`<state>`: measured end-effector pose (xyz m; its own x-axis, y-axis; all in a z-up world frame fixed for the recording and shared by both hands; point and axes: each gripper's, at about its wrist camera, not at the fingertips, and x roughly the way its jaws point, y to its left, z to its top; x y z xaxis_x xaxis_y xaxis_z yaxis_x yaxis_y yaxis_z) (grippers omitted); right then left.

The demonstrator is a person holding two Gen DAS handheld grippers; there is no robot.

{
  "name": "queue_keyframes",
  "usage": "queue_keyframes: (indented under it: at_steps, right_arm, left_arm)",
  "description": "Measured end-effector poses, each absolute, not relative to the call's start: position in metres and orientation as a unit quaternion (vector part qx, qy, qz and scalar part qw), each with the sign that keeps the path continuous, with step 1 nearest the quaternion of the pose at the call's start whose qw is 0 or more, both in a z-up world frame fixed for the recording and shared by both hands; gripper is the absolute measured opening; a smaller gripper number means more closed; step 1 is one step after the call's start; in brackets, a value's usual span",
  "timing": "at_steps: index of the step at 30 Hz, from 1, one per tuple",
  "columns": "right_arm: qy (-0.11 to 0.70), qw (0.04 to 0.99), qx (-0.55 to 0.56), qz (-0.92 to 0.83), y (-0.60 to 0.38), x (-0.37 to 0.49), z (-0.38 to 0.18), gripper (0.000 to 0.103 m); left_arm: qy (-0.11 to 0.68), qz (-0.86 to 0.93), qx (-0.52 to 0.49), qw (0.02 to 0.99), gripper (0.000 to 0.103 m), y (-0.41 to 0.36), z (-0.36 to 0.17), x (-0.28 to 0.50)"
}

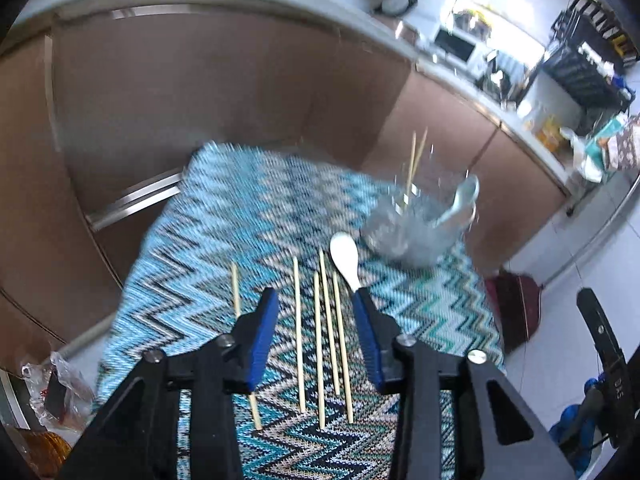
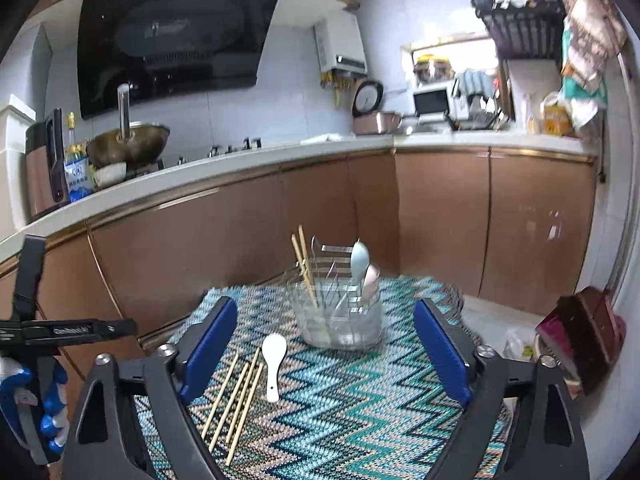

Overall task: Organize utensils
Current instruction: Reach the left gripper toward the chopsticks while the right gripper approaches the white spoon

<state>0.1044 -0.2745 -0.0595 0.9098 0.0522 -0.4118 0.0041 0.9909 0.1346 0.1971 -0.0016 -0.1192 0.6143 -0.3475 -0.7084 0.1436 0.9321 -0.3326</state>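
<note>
Several wooden chopsticks (image 1: 320, 344) lie side by side on the zigzag cloth, with a white spoon (image 1: 345, 258) next to them. My left gripper (image 1: 316, 300) is open just above them, its jaws on either side of the sticks. A clear glass holder (image 1: 416, 228) at the far right of the cloth holds two chopsticks and some spoons. In the right wrist view my right gripper (image 2: 326, 312) is wide open and empty, pointing at the holder (image 2: 340, 316). The chopsticks (image 2: 236, 400) and the white spoon (image 2: 274, 364) lie at its lower left.
The zigzag cloth (image 2: 360, 412) covers a small table in front of brown kitchen cabinets (image 2: 240, 232). A dark red object (image 2: 584, 332) stands to the right of the table. Plastic bags (image 1: 56, 392) lie on the floor at the left.
</note>
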Motion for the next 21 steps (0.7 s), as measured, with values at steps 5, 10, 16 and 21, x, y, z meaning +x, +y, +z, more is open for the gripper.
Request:
queue_keyframes:
  at_steps: [5, 10, 16, 21]
  right_arm:
    - [0.268, 0.959, 0.078, 0.044, -0.275, 0.135, -0.093, 0.072]
    - [0.319, 0.942, 0.081, 0.072, -0.268, 0.163, -0.127, 0.062]
    - [0.367, 0.920, 0.079, 0.111, -0.258, 0.192, -0.161, 0.060]
    - [0.399, 0.900, 0.089, 0.151, -0.249, 0.210, -0.184, 0.053]
  left_arm:
    - [0.459, -0.168, -0.106, 0.866, 0.024, -0.022, -0.151, 0.223]
    - [0.498, -0.181, -0.107, 0.841, 0.019, -0.036, -0.178, 0.250]
    - [0.527, -0.186, -0.093, 0.824, 0.018, -0.050, -0.201, 0.278]
    - [0.549, -0.185, -0.073, 0.811, 0.016, -0.062, -0.218, 0.294]
